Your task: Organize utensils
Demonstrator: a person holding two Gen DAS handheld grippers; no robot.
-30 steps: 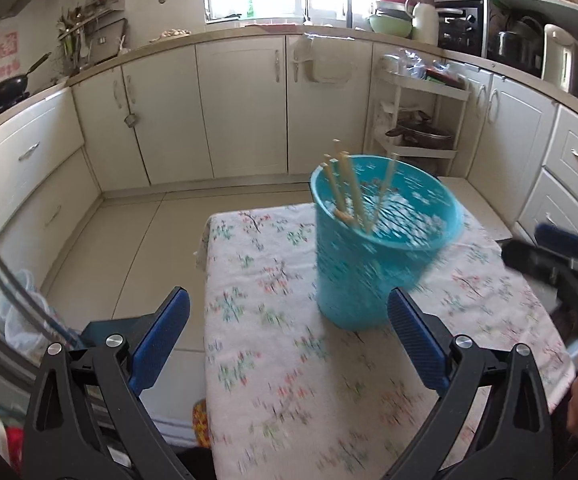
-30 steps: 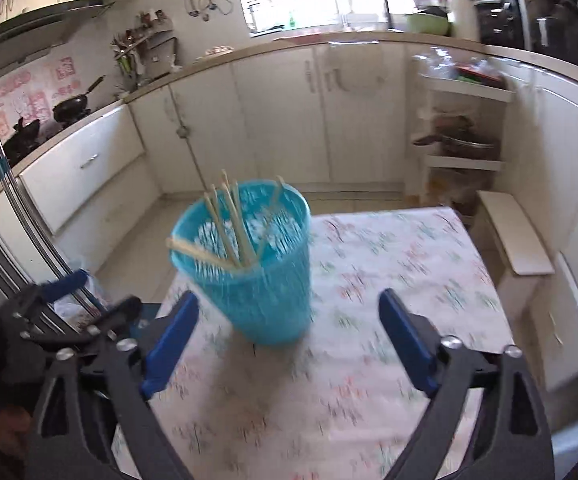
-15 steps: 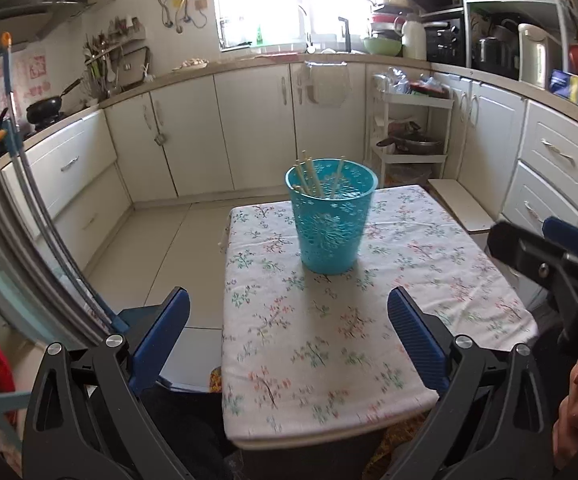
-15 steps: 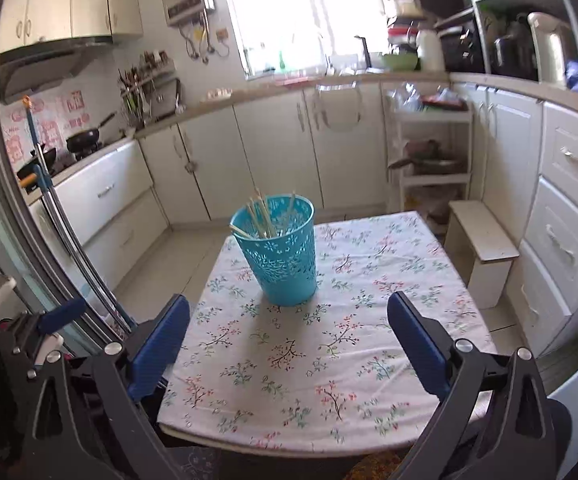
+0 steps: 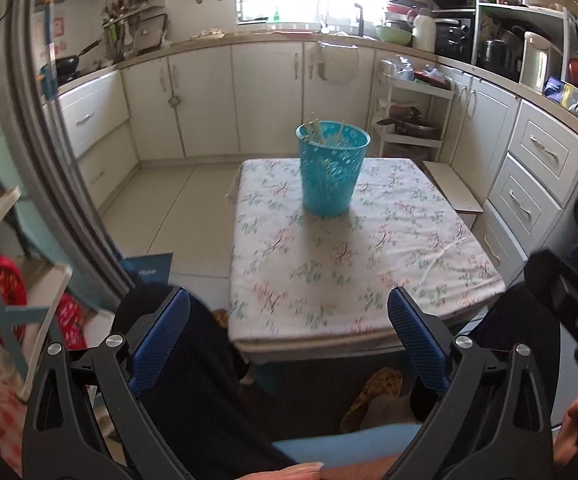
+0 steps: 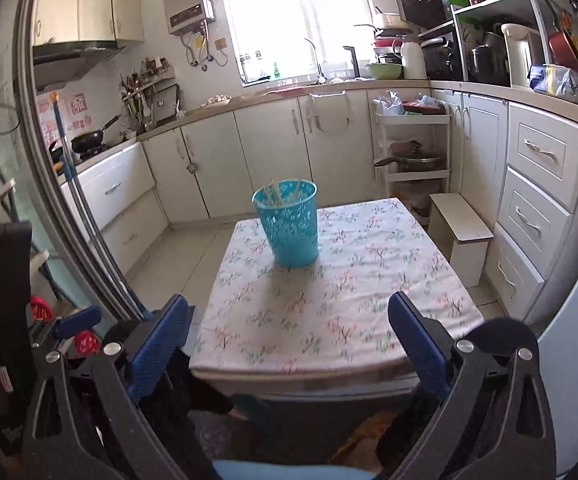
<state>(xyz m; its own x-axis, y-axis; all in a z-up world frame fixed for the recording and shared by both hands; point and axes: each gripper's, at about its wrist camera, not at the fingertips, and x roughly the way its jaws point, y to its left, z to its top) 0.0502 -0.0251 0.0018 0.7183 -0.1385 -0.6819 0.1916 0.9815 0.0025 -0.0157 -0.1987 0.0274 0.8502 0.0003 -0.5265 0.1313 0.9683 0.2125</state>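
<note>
Clearly left gripper (image 5: 289,334) and right gripper (image 6: 289,334) gape wide, empty.

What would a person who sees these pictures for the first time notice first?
The bright turquoise basket stands alone on the far part of the floral tablecloth, with wooden chopsticks sticking up from it. In the foreground, the right gripper frames the table with its blue pads wide open and empty. Behind the table, white kitchen cabinets run under a sunlit window.
</note>
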